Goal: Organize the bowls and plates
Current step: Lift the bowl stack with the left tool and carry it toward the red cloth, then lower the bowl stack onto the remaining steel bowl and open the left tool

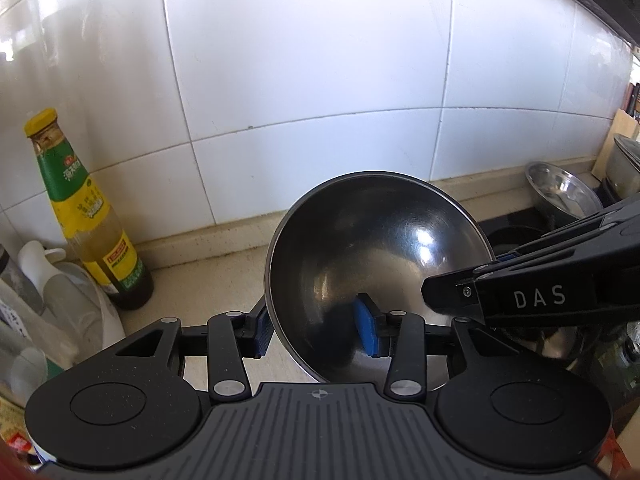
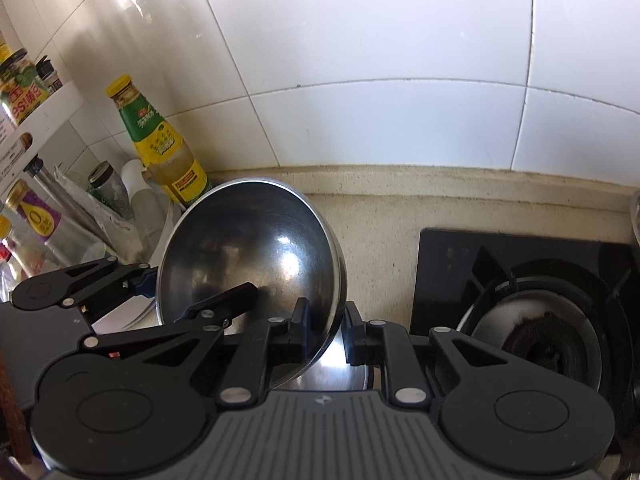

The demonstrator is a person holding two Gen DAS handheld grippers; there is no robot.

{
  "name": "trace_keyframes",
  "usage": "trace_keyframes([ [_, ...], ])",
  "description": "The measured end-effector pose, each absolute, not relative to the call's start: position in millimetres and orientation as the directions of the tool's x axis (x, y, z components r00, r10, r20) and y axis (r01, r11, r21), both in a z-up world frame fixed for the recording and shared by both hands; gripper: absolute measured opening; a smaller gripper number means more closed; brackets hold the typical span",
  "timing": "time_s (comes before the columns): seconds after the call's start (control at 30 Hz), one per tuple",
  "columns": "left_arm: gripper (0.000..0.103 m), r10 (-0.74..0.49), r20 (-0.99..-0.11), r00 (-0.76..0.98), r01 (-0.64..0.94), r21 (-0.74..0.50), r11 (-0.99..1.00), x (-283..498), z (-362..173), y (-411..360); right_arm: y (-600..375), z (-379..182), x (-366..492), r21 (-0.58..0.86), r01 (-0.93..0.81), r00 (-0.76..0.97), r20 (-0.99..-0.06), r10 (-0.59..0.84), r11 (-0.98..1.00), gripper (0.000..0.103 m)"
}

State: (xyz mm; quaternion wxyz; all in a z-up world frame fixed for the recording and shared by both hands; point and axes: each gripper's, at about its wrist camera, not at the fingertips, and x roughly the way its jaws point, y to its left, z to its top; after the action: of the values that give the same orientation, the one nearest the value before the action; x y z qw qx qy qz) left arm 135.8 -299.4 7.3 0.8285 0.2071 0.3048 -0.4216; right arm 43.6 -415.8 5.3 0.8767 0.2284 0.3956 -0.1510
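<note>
I hold one steel bowl (image 1: 376,256) between both grippers, tilted on edge above the beige counter with its hollow facing me. My left gripper (image 1: 316,332) is shut on its left rim, one finger outside the wall and the blue pad (image 1: 366,326) inside. My right gripper (image 2: 326,332) is shut on the opposite rim of the bowl (image 2: 256,248). In the left wrist view the right gripper (image 1: 436,296) reaches in from the right. In the right wrist view the left gripper (image 2: 188,292) straddles the far rim.
A green and yellow sauce bottle (image 1: 80,216) stands by the tiled wall, with jars and bottles (image 2: 36,216) crowded to its left. A gas burner (image 2: 532,320) lies to the right, with a second steel bowl (image 1: 560,192) past it. Another steel surface (image 2: 336,372) shines below the held bowl.
</note>
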Motion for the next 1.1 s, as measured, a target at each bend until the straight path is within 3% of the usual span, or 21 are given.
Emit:
trace_keyframes([
  [1.1, 0.05, -0.53, -0.748, 0.398, 0.844, 0.074, 0.531, 108, -27, -278, -386, -26, 21, 0.281, 0.484, 0.568, -0.822, -0.053, 0.829, 0.02],
])
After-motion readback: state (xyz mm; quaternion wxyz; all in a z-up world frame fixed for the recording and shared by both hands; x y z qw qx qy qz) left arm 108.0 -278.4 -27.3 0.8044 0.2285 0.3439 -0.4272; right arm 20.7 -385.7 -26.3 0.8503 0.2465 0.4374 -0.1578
